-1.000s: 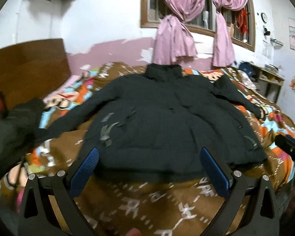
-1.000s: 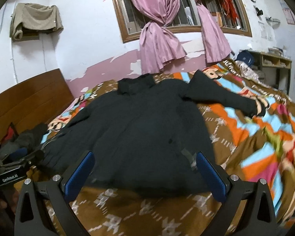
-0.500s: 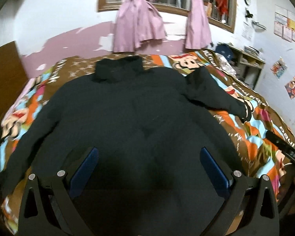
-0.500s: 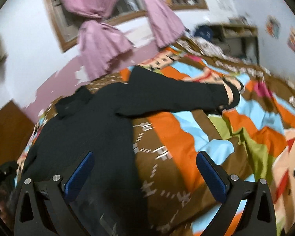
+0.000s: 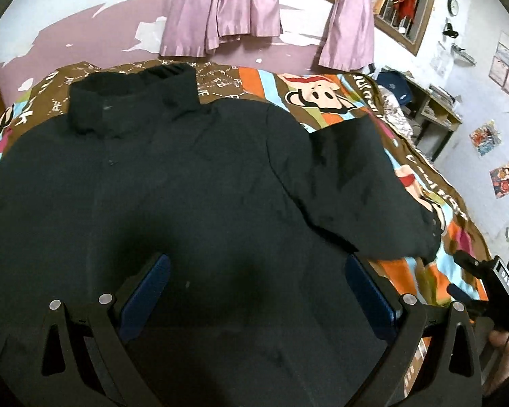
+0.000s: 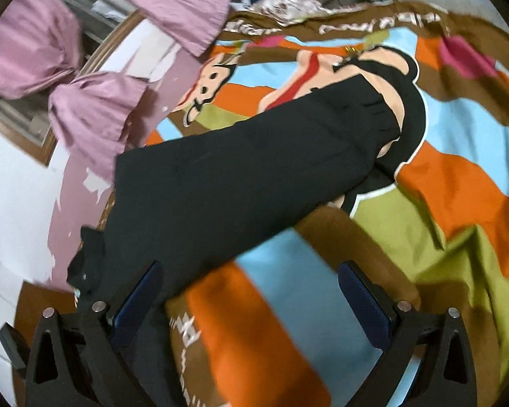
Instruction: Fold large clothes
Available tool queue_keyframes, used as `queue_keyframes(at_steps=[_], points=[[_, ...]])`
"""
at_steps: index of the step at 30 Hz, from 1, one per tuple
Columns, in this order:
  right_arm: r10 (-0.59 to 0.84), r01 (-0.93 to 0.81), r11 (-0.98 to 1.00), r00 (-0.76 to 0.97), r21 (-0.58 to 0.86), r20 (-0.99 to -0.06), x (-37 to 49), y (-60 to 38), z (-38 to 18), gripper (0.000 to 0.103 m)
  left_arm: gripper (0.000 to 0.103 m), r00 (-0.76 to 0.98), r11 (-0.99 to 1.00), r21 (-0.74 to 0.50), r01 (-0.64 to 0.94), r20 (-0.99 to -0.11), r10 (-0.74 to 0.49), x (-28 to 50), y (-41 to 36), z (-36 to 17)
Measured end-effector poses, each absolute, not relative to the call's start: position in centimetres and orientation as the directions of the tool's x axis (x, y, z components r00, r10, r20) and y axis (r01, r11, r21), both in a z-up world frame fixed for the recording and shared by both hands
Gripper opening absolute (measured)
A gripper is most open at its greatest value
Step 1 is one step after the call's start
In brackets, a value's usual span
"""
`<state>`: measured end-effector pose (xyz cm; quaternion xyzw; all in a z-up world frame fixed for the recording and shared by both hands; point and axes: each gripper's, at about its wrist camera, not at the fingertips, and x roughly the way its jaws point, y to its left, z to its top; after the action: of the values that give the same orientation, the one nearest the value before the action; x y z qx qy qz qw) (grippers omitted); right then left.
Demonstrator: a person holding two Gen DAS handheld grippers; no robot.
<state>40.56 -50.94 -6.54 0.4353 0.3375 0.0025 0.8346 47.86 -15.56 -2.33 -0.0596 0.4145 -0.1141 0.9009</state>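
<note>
A large black jacket lies flat on the bed, collar toward the far wall. Its right sleeve stretches out over the patterned bedspread. My left gripper hovers open low over the jacket's body, blue pads wide apart with nothing between them. In the right wrist view the same sleeve runs diagonally, cuff at the upper right. My right gripper is open above the bedspread just below the sleeve, its left finger near the sleeve's underside. This view is tilted and blurred.
A colourful cartoon bedspread covers the bed. Pink curtains hang at a window on the far wall. A shelf unit stands right of the bed. The other gripper's body and a hand show at the right edge.
Both grippers have moved forward over the bed. The left came in low over the jacket's body. The right swung rightward and tilted, from the jacket's hem toward the outstretched right sleeve.
</note>
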Motion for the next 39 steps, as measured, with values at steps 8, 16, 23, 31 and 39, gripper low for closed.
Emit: queue_keyframes(at_steps=[8,16,23,31,39], points=[[0.259,0.423,0.46,0.777,0.781,-0.573,44.8,-54.8,-10.3,0.081,0.101,0.546,0.942,-0.283,0.179,-0.769,-0.334,54.5,-17.0,-6.9],[0.28,0.457,0.406,0.762,0.792,-0.584,46.3,-56.0,-10.8,0.023,0.101,0.432,0.956,-0.231,0.18,-0.855,-0.288,56.6,-18.8,-11.1],[0.175,0.344,0.617,0.817,0.708,-0.549,45.1,-54.4,-2.2,0.008,0.101,0.43,0.952,-0.238,0.194,-0.851,-0.301,55.6,-16.7,-10.1],[0.133,0.062,0.893,0.91,0.446,-0.393,43.7,-42.4,13.5,0.007,0.101,0.519,0.958,-0.244,0.147,-0.806,-0.285,51.4,-6.9,-1.2],[0.268,-0.28,0.96,0.901,0.017,-0.342,40.3,-22.1,18.5,0.008,0.101,0.532,0.976,-0.218,0.004,-0.826,-0.187,40.8,3.2,11.1]])
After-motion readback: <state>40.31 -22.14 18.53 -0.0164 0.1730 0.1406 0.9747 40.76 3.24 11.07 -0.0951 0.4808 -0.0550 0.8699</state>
